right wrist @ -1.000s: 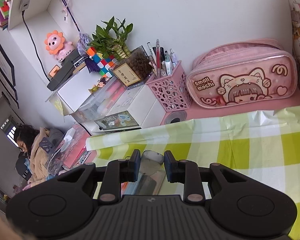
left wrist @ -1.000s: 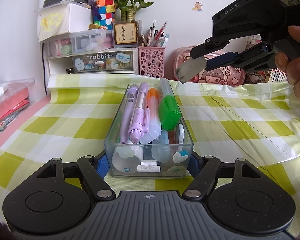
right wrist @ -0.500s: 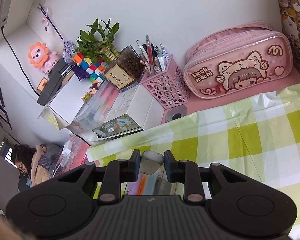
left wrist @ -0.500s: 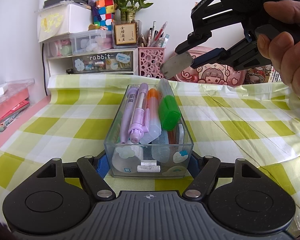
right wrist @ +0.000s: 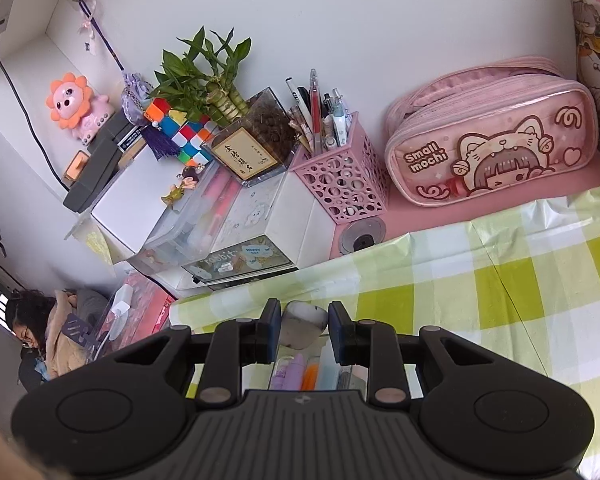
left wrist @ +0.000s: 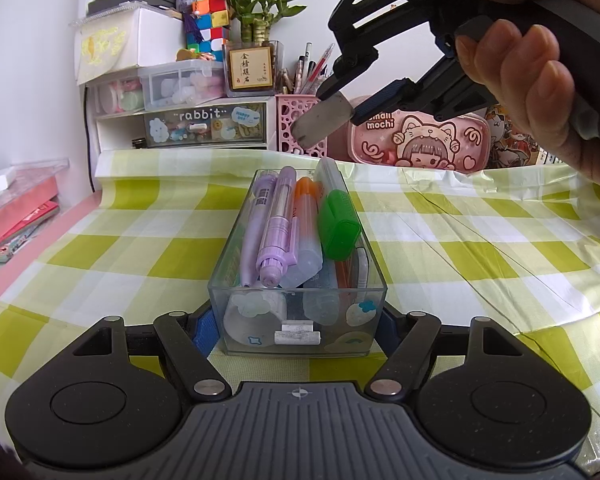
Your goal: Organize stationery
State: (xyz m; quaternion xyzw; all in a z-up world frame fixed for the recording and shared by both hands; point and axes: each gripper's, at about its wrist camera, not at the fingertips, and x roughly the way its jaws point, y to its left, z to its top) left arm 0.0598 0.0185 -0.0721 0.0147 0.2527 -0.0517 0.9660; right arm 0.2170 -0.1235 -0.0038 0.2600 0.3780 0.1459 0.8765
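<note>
- The left gripper (left wrist: 298,322) is low at the table (left wrist: 480,248), its fingers (left wrist: 204,328) set on either side of the near end of the clear box (left wrist: 298,312) and touching its walls.
- The clear box stands on the green-checked cloth, packed lengthwise with a purple pen (left wrist: 278,226), an orange-capped marker (left wrist: 306,216) and a green-capped marker (left wrist: 336,224), with more stationery beneath that is hard to tell apart.
- The right gripper (left wrist: 328,114) hangs in the air above the far end of the box, the person's right hand (left wrist: 540,92) wrapped round its handle.
- Between its fingers (right wrist: 270,330) sits a white eraser (right wrist: 303,323), smudged grey; it is pinched there, well clear of the box below it.
- From the right wrist camera, the box's pens peek out straight below the eraser.
- Behind, along the wall: a pink pen holder (right wrist: 340,180) full of pens, a pink pencil case (right wrist: 496,148) lettered "Small mochi", and a white drawer unit (left wrist: 204,124) marked "rabbit".
</note>
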